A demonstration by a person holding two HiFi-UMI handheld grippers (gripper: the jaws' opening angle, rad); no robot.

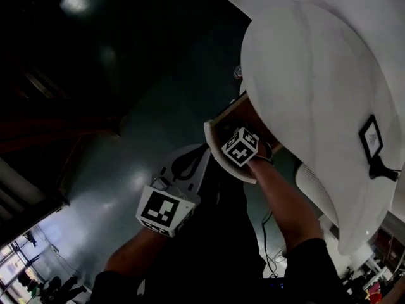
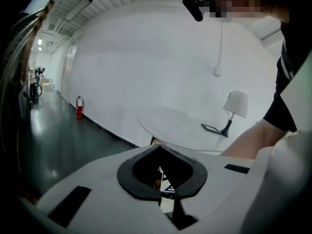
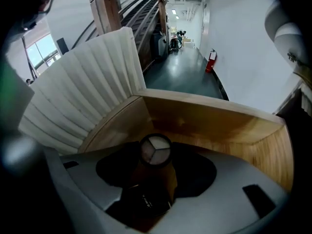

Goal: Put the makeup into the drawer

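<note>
A round makeup compact (image 3: 155,149) with a three-part pale top sits between the jaws of my right gripper (image 3: 152,179), which is shut on it. The compact hangs inside the open wooden drawer (image 3: 209,126), close above its floor. In the head view the right gripper's marker cube (image 1: 240,146) is at the drawer (image 1: 215,139) under the white round table (image 1: 316,75); its jaws are hidden there. My left gripper (image 1: 188,162) hovers lower left of the drawer over the dark floor. Its jaws (image 2: 161,198) are shut with nothing between them.
A white pleated object (image 3: 83,96) stands beside the drawer's left wall. On the table are a small black frame (image 1: 371,138) and a white lamp (image 2: 235,104). Dark glossy floor (image 1: 126,138) spreads to the left. A wooden staircase (image 3: 141,13) rises behind.
</note>
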